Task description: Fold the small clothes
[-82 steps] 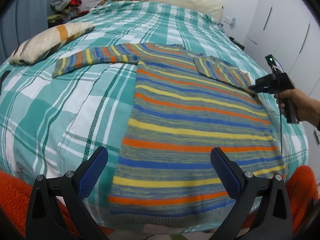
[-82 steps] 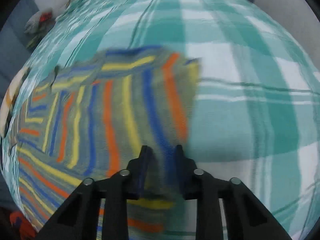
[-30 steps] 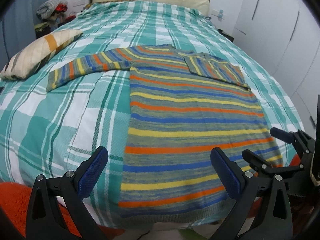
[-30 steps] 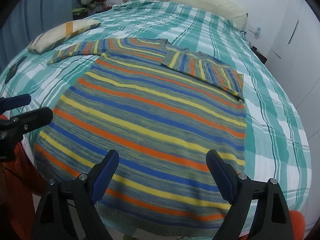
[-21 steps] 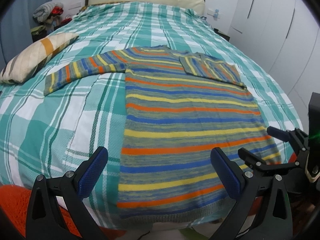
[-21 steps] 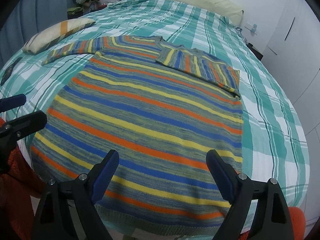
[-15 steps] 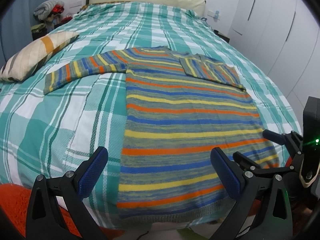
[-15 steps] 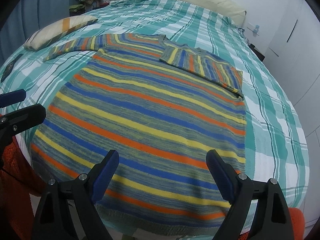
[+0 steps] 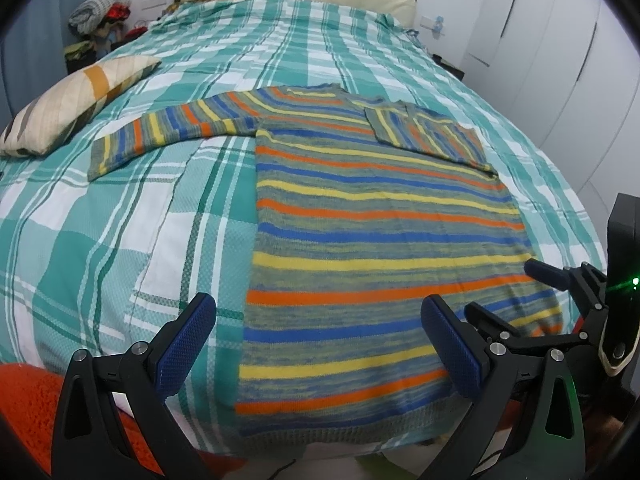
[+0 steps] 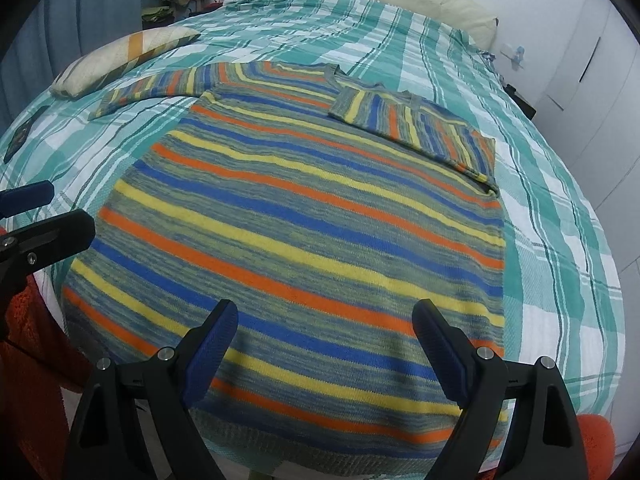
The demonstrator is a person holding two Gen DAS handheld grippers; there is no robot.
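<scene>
On the bed [image 9: 224,60], a striped sweater [image 9: 372,240] is lying flat — hem hanging at the near edge.
Its right sleeve [image 10: 416,128] is lying folded across the chest, the left sleeve [image 9: 168,132] stretching out toward a pillow [image 9: 68,108]. Both the left gripper [image 9: 320,344] and the right gripper [image 10: 324,352] are hovering above the hem — fingers spread wide apart, gripping nothing.
</scene>
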